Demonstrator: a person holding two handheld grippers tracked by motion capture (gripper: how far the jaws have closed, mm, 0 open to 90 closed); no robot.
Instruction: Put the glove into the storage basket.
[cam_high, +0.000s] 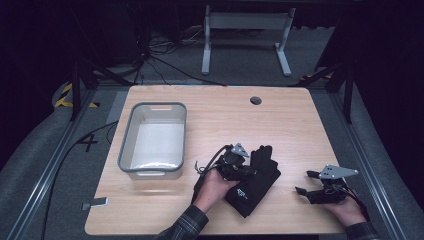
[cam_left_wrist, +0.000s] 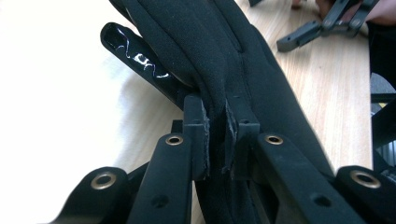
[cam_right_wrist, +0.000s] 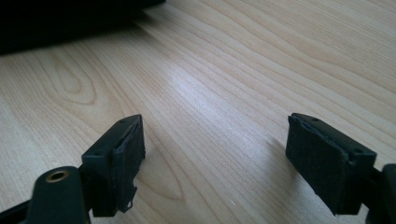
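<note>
a: container status?
b: grey bin (cam_high: 152, 140) on the table (cam_high: 295, 130), left side; nothing seen inside.
a: grippers?
b: left gripper (cam_left_wrist: 215, 140) clamped on the black glove (cam_high: 252, 182) at the table's near middle. right gripper (cam_high: 303, 182) jaws apart over bare wood, well apart from the glove.

I see a light wood table (cam_high: 280, 120) on grey carpet floor (cam_high: 240, 65) | dark surroundings | white-legged desk frame (cam_high: 246, 35) behind | cables (cam_high: 150, 55) trailing | yellow-black hazard tape (cam_high: 64, 95) at left
</note>
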